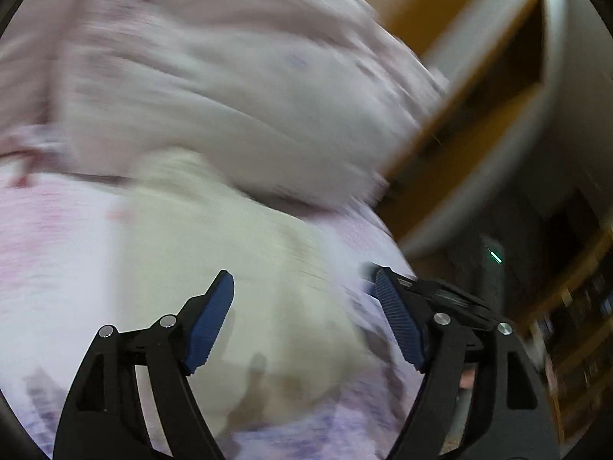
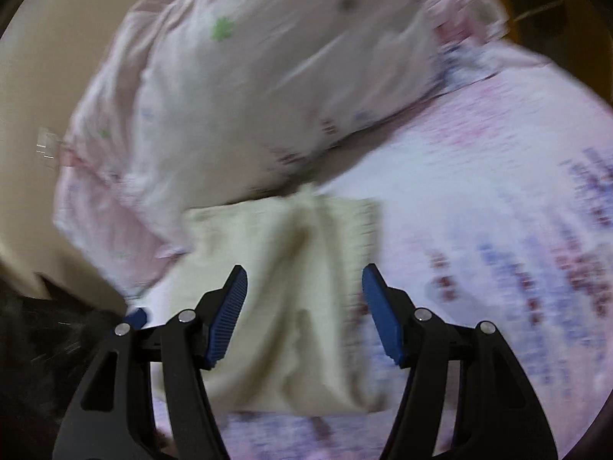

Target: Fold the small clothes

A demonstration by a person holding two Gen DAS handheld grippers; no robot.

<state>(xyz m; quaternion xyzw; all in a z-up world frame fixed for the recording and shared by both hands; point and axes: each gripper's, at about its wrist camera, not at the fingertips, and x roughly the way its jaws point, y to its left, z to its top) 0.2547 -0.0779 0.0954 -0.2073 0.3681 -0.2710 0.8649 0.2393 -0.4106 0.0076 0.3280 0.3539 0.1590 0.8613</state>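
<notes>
My left tongs [image 1: 304,322] and right tongs [image 2: 304,316] gape empty above the cloth [image 2: 291,287]; I'd pinch 2 corners evenly.

A pale pillow [image 2: 245,88] lies on patterned bedsheet [image 2: 479,191].

bulky pillow [image 2: 245,88] blocking beyond cream garment [image 2: 291,287], open bedsheet [image 2: 498,199] rightward

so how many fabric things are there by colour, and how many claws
cream cloth: 1
pale pink pillow: 1
pink patterned bedsheet: 1
claws, both open: 2 (left claw, right claw)
total: 5
</notes>
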